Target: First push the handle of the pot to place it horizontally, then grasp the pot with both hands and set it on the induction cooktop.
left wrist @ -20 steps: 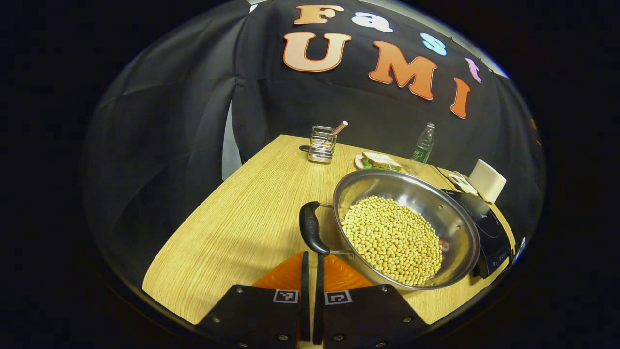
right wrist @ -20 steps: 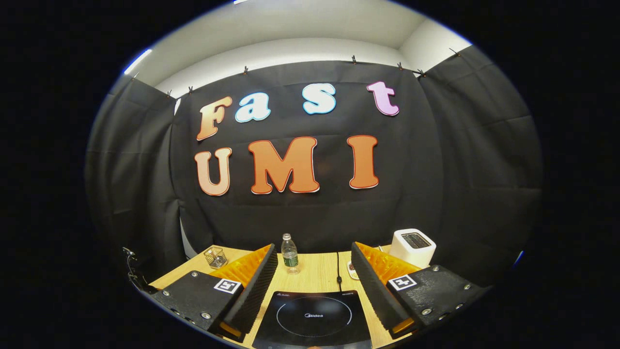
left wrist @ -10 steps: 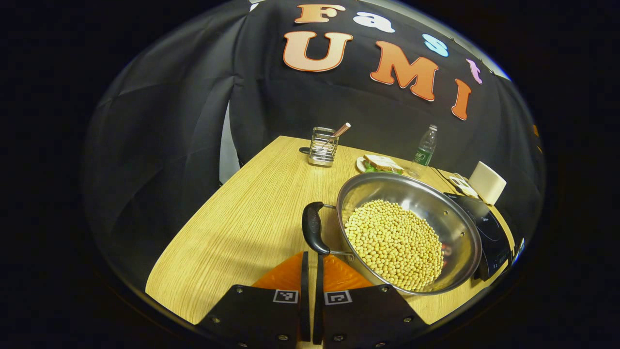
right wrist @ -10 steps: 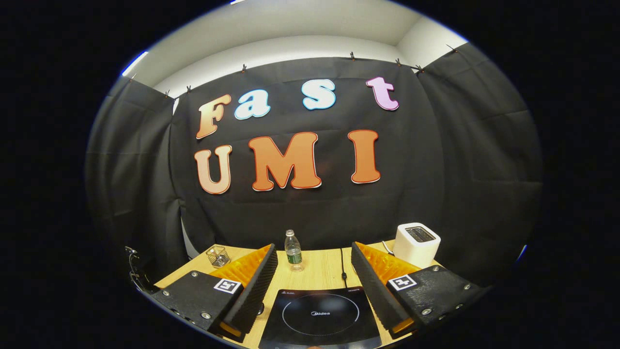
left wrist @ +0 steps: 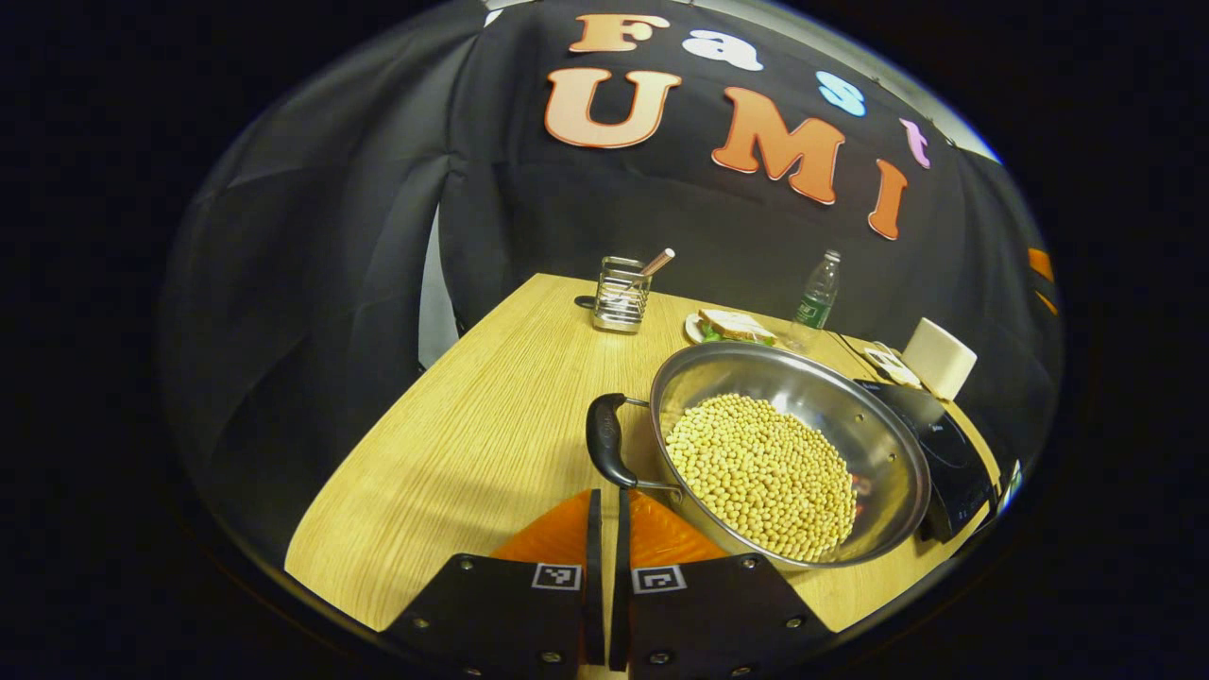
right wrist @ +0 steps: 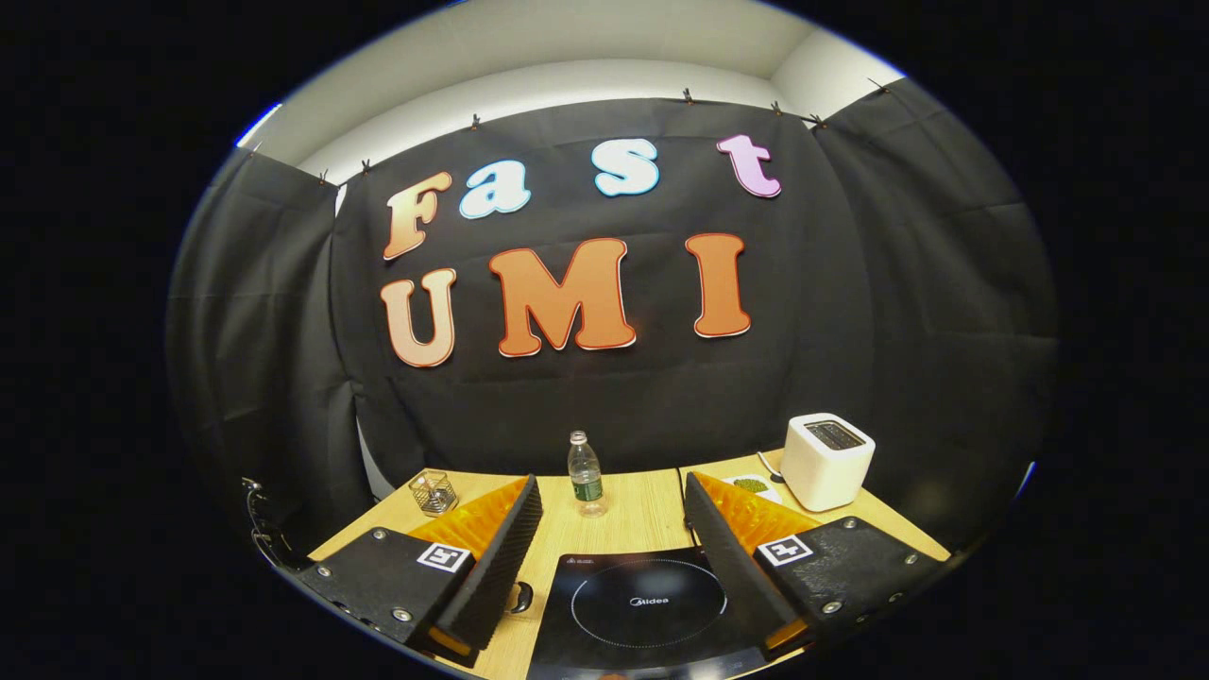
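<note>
Pushing comes first: left gripper (left wrist: 604, 529), fingers clenched, sits just below the handle (left wrist: 604, 440) of the pot (left wrist: 789, 449), centre-right on the bench (left wrist: 472, 425). Right gripper (right wrist: 612, 548), fingers released, hovers above the cooktop (right wrist: 642, 604).

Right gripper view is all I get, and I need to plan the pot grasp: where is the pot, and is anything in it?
Observer: The pot sits on the table beside the induction cooktop, filled with soybeans.
Operator: Where is its handle?
Observer: The near handle faces the left gripper, just ahead of the fingertips and not touching them.
Operator: Is that gripper open?
Observer: No, its fingers are closed with a thin slit between them, holding nothing.
Operator: Anything behind the pot?
Observer: A sandwich on a plate, beside the water bottle.
</note>
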The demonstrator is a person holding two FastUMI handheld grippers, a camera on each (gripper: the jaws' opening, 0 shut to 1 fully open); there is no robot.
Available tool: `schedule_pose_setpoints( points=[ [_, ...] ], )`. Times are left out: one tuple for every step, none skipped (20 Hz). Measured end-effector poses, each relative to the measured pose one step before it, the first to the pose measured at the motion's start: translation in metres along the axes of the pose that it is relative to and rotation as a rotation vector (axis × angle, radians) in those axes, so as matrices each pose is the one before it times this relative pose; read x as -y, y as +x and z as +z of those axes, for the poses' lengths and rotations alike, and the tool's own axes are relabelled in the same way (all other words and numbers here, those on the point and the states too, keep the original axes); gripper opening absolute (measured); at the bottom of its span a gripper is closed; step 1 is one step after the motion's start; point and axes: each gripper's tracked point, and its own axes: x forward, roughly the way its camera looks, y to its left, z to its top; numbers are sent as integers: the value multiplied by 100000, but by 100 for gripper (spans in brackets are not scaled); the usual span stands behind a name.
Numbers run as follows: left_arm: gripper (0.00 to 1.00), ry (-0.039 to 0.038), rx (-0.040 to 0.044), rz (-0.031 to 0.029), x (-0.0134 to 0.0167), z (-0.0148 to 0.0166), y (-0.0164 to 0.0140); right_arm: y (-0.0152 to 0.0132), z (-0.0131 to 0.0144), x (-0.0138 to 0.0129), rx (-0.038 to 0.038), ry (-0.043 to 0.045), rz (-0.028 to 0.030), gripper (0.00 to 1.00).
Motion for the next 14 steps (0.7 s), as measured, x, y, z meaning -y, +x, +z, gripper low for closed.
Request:
schedule_pose_setpoints(
  points=[
    [6,1076,2430,-14,-95,663,-518,269,-701,-512,-1024,818,303,95],
    [4,701,4093,513,-244,1104,-731,199,-634,-554,-1113,681,642,95],
    [2,737,4034,132,79,1185,-614,310,-740,-651,-1452,457,974,100],
    [2,919,2773,274,-2,1070,-433,274,-784,-618,-1191,262,456,95],
    [2,513,1957,-496,130,729,-329,287,-576,-352,-752,-137,-126,95],
    [3,-399,1235,-2086,519,629,-106,338,-590,-470,-282,-287,-190,95],
    [2,-828,1758,-1321,557,639,-153,254,-545,-598,-396,-298,-102,95],
    [7,-349,1040,-736,345,458,137,256,-760,-644,-957,-384,380,95],
    [7,-163,507,-1740,509,111,102,325,-789,-704,-1253,-257,712,95],
    [19,213,-458,-1617,589,-135,347,233,-836,-707,-1526,-373,799,95],
    [22,659,-1123,-1647,551,-345,198,418,-853,-610,-1541,-329,337,95],
    [53,502,-938,-819,242,-217,301,424,-808,-508,-1204,-499,303,95],
    [57,401,-924,54,23,-152,311,442,-920,-605,-1223,-1031,330,95],
    [61,286,-281,721,-140,-21,432,538,-946,-548,-1631,-1459,202,95]
  ],
)
